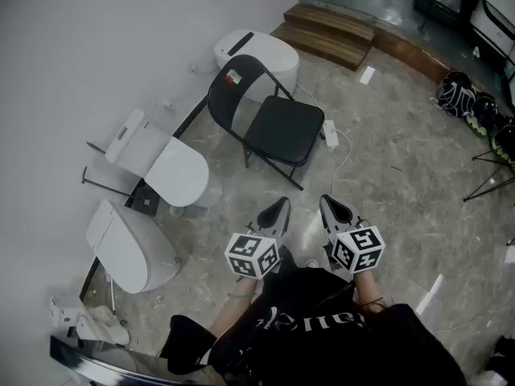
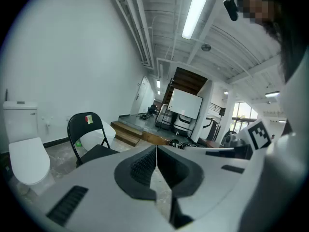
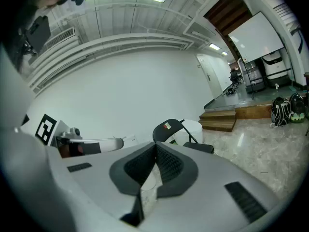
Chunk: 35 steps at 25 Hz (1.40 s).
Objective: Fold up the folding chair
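A black folding chair [image 1: 269, 119] stands unfolded on the marble floor, its back toward the wall and a small sticker on the backrest. It also shows in the left gripper view as the chair [image 2: 87, 139] at lower left, and in the right gripper view as the chair [image 3: 178, 132] just past the jaws. My left gripper [image 1: 278, 211] and right gripper [image 1: 331, 207] hang side by side in front of the chair, well short of it. Both are shut with nothing between the pads.
White toilets stand along the wall: one [image 1: 165, 163] left of the chair, another [image 1: 129, 248] nearer me, a third [image 1: 257, 51] behind the chair. A white power strip [image 1: 330, 133] with its cord lies right of the seat. Wooden steps [image 1: 330, 30] rise beyond. Bags [image 1: 471, 103] sit far right.
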{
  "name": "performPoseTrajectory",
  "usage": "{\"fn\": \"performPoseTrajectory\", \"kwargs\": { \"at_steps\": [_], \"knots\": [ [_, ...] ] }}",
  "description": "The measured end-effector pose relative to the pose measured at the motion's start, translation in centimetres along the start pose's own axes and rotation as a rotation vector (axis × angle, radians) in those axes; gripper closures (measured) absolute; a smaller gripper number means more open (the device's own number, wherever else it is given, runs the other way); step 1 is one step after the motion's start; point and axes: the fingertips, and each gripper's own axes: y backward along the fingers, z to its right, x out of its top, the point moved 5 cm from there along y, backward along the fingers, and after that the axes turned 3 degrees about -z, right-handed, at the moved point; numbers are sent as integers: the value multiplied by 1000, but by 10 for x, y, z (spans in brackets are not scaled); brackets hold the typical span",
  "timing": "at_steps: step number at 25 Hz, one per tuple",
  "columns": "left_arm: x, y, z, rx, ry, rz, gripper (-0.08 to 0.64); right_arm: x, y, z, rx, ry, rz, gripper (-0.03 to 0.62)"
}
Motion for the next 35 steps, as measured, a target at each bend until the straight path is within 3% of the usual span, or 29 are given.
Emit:
{"fn": "performPoseTrajectory", "kwargs": {
  "at_steps": [11, 25, 35],
  "knots": [
    [14, -35, -40, 4, -13, -13, 552, 10, -44, 25, -20, -23, -9, 578],
    [124, -118, -196, -113, -31, 2, 552, 89, -213, 31, -115, -52, 31, 578],
    [125, -148, -271, -140, 29, -86, 552, 90, -254, 55, -270, -140, 10, 578]
  ]
}}
